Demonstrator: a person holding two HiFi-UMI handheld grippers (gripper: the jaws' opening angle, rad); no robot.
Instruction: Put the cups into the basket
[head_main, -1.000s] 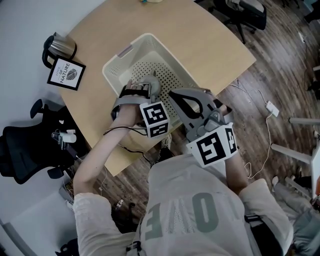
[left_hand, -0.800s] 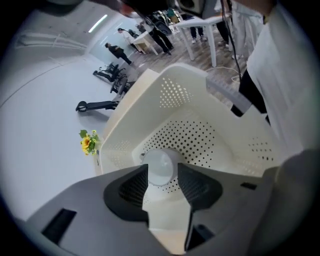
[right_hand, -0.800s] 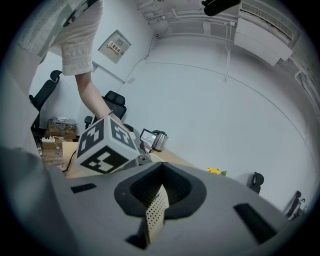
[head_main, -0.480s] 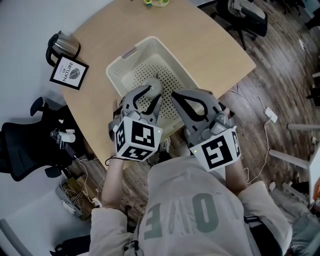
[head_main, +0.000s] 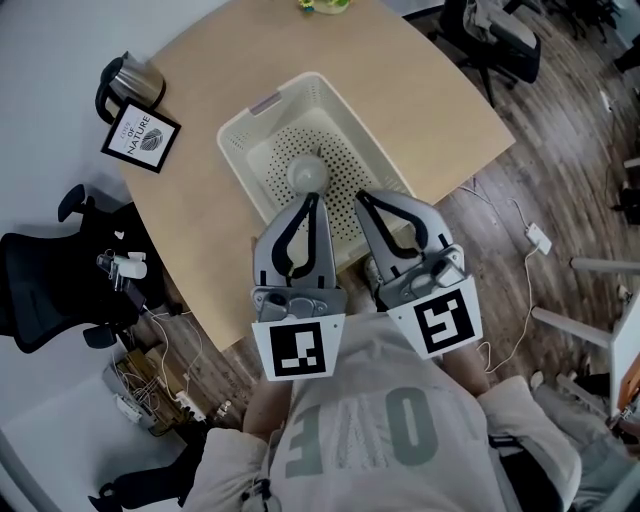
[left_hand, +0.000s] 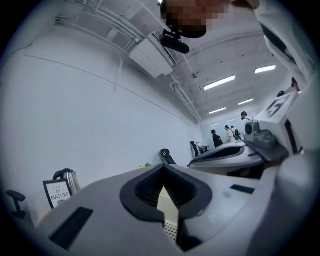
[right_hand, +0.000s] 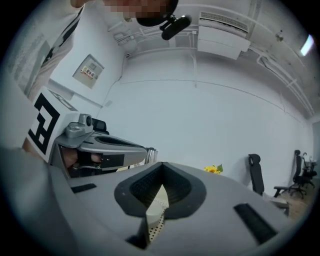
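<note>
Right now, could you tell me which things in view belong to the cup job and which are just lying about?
Part of the job: basket, cup inside it, left gripper, right gripper, both shut and empty.
Just lying about: kettle, framed sign, black office chair.

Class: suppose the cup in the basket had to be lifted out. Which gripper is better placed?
Left, probably. The left gripper points straight at the cup, its tips nearer than those of the right gripper. Both are shut and empty.
</note>
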